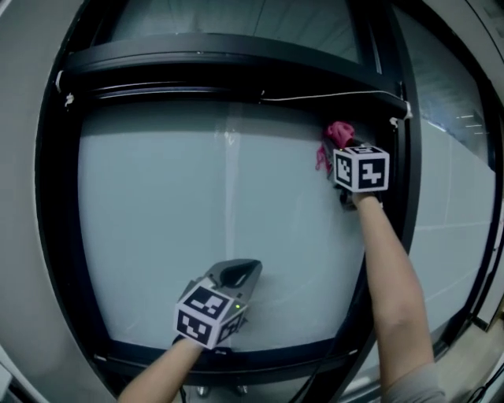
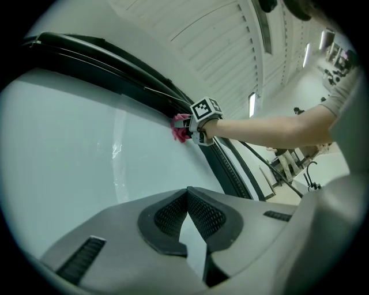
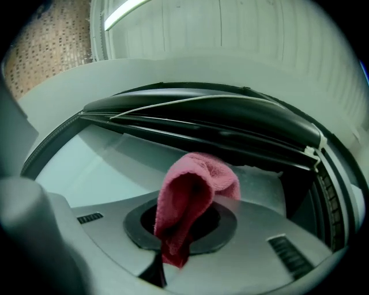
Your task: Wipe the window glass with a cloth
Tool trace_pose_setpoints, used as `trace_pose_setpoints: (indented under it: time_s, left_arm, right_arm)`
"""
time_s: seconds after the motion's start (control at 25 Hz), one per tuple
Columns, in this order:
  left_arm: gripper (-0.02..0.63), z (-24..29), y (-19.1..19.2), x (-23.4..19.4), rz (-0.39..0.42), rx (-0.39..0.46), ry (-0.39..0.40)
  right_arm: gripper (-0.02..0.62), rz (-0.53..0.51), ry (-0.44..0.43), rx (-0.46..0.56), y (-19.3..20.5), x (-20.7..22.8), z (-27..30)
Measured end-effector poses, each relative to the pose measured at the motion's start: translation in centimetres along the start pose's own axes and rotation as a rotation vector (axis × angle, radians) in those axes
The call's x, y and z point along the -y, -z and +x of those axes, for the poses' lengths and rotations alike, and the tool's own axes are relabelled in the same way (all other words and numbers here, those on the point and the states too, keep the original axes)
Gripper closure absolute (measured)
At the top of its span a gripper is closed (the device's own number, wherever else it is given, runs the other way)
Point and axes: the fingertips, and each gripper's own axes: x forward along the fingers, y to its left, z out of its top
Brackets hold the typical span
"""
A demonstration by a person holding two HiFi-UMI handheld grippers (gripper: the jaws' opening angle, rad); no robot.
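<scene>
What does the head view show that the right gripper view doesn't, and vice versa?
Only the head view shows the left hand-held gripper near the pane's bottom edge, the marker cube on the right hand-held gripper, and both forearms. Only the right gripper view shows that gripper's jaws shut on the pink cloth, plus a light strip. Both show the cloth, the window glass and its black frame.

pink terry cloth (image 3: 193, 196): soft, looped nap, matt, rough-fibred. pale window glass (image 1: 181, 220): smooth, milky, faint sheen with one bright streak. black window frame (image 1: 236, 59): hard, semi-gloss, looks like painted metal. left gripper (image 2: 187, 191) shell: grey plastic, matt, smooth; its pads (image 2: 173, 216) dark, finely ribbed, rubbery.
</scene>
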Motion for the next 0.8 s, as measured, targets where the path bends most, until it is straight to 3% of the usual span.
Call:
trace_pose_setpoints:
  time_s: [0.24,0.8]
  left_arm:
    - [0.598,0.4,1.6,1.0,-0.031,-0.020,0.036]
    - [0.598,3.3,4.6,4.6,-0.103,-0.026,0.122]
  right_arm:
    - [0.555,0.052,-0.044,-0.047,3.0,-1.4,-1.4]
    - [0.555,0.160,-0.074,-0.175,17.2,-5.3,-8.8]
